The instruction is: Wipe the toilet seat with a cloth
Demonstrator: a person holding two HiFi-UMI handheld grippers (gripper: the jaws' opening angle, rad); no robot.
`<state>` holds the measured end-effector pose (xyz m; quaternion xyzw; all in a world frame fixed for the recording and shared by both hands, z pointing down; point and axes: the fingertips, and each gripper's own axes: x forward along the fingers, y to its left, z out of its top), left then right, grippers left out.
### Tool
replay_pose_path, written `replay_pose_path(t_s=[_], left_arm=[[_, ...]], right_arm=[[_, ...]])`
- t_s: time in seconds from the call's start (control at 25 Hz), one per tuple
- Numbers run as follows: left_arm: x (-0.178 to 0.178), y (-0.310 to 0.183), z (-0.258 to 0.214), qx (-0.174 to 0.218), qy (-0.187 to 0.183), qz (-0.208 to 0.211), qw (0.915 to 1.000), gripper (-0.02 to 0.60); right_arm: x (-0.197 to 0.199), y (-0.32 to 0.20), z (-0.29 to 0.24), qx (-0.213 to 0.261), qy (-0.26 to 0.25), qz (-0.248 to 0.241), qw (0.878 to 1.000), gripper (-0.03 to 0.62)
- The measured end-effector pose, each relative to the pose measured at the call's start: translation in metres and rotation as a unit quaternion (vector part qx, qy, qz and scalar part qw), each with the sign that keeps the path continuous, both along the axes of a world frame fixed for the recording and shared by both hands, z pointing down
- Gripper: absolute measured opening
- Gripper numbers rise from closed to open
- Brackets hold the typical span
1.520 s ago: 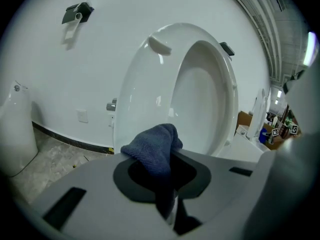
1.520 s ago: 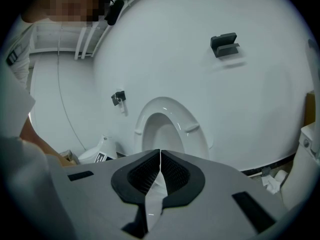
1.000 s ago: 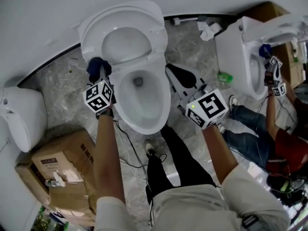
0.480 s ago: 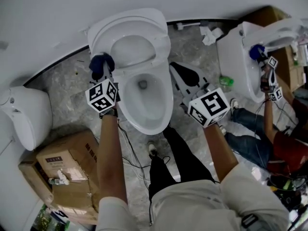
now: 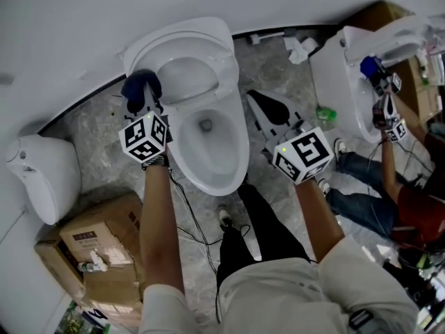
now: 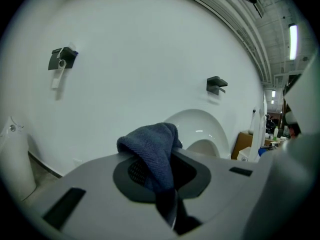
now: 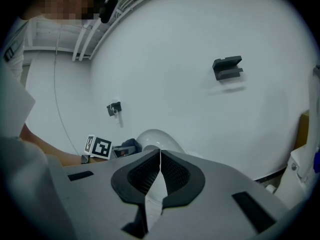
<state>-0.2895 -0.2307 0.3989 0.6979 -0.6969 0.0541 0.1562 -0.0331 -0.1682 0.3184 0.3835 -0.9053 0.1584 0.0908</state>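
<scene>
From where I stand, the left gripper has its jaws clamped on a dark blue cloth, which is bunched over the tips just beside the left edge of the toilet seat. The seat looks tipped up against the lid, and I can't tell whether the cloth touches it. The right gripper hangs off to the side with its jaws together on nothing, so nothing steadies that seat. A firm push could swing it down. Only a fold looks pinched, so a hard drag might pull the cloth free into the open bowl, or let bare jaw scrape the seat.
</scene>
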Motion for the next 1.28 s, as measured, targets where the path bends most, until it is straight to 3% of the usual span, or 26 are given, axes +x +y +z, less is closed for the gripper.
replay_pose_path(t_s=[0.2, 0.64, 0.92, 1.28], left_arm=[[0.022, -0.018, -0.023, 0.018, -0.001, 0.021, 0.9996, 0.038], [0.048, -0.033, -0.039, 0.015, 0.019, 0.006, 0.9997, 0.038], [0.096, -0.043, -0.049, 0.035, 0.023, 0.074, 0.9964, 0.038], [0.167, -0.05, -0.023, 0.021, 0.012, 0.145, 0.9891, 0.038]], right_arm=[[0.013, 0.0, -0.005, 0.004, -0.003, 0.013, 1.0, 0.029], [0.041, -0.001, -0.007, 0.003, -0.003, 0.031, 1.0, 0.029], [0.053, -0.003, -0.004, 0.0, -0.008, 0.04, 0.999, 0.029], [0.074, 0.0, 0.005, -0.01, -0.01, 0.055, 0.998, 0.029]])
